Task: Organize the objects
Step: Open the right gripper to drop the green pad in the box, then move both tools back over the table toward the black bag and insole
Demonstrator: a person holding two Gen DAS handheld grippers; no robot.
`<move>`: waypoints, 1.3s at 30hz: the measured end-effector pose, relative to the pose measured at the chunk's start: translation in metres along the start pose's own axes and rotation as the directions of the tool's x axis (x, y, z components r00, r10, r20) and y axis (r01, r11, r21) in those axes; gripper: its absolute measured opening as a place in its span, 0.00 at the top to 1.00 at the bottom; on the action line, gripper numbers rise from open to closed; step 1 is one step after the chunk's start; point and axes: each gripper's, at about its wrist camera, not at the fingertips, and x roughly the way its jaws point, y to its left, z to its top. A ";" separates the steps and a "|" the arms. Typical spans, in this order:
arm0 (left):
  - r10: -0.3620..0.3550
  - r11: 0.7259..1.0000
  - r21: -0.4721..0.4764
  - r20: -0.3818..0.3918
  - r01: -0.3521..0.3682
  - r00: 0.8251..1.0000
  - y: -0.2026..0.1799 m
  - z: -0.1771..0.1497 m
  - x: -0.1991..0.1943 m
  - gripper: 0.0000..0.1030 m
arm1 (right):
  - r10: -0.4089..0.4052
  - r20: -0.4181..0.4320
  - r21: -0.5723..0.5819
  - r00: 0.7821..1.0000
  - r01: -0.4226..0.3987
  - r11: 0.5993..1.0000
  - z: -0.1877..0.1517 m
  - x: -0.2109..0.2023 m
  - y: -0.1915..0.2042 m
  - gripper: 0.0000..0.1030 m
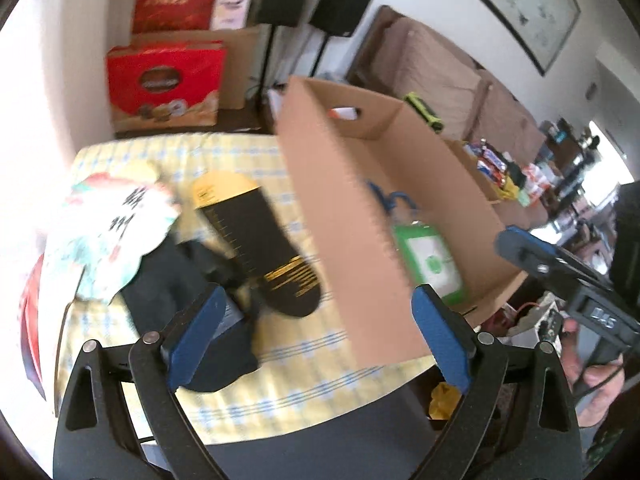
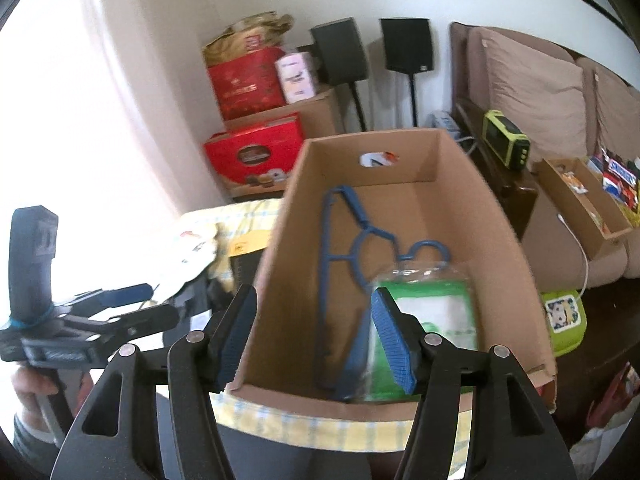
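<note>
Over the yellow checked table [image 1: 280, 392], both grippers hang empty: the left gripper [image 1: 320, 336] gapes wide, the right gripper [image 2: 316, 340] about half open. A blue hanger [image 2: 340, 248] and green pouch [image 2: 432, 312] lie in the cardboard box [image 2: 500, 248]. The sock [image 1: 256, 236] beside it likely goes next, needing a reach leftward.

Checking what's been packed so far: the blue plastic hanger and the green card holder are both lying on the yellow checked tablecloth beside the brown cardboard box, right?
Not quite. The blue plastic hanger and the green card holder lie inside the brown cardboard box, not beside it; the right wrist view shows this. The box itself stands on the yellow checked tablecloth.
</note>
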 end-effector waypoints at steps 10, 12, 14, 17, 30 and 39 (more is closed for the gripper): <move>0.038 0.989 -0.139 -0.031 -0.042 0.999 0.077 -0.030 -0.002 0.09 | 0.079 -0.029 -0.081 0.996 -0.081 0.993 -0.007 0.014 0.059 0.41; 0.040 0.986 -0.162 -0.040 -0.046 0.998 0.090 -0.037 -0.001 0.09 | 0.086 -0.039 -0.093 0.996 -0.089 0.992 -0.009 0.019 0.068 0.41; 0.038 0.983 -0.180 -0.045 -0.045 0.998 0.100 -0.042 -0.001 0.09 | 0.098 -0.054 -0.103 0.994 -0.104 0.989 -0.011 0.026 0.079 0.41; 0.031 0.977 -0.210 -0.050 -0.041 0.998 0.113 -0.048 0.000 0.09 | 0.115 -0.071 -0.118 0.991 -0.123 0.985 -0.015 0.035 0.092 0.41; -0.004 0.964 -0.268 -0.045 -0.008 0.999 0.139 -0.061 -0.002 0.09 | 0.144 -0.148 -0.142 0.978 -0.166 0.976 -0.027 0.080 0.128 0.52; -0.039 0.949 -0.315 -0.030 0.028 0.999 0.150 -0.064 0.003 0.12 | 0.134 -0.223 -0.118 0.966 -0.163 0.980 -0.038 0.126 0.132 0.71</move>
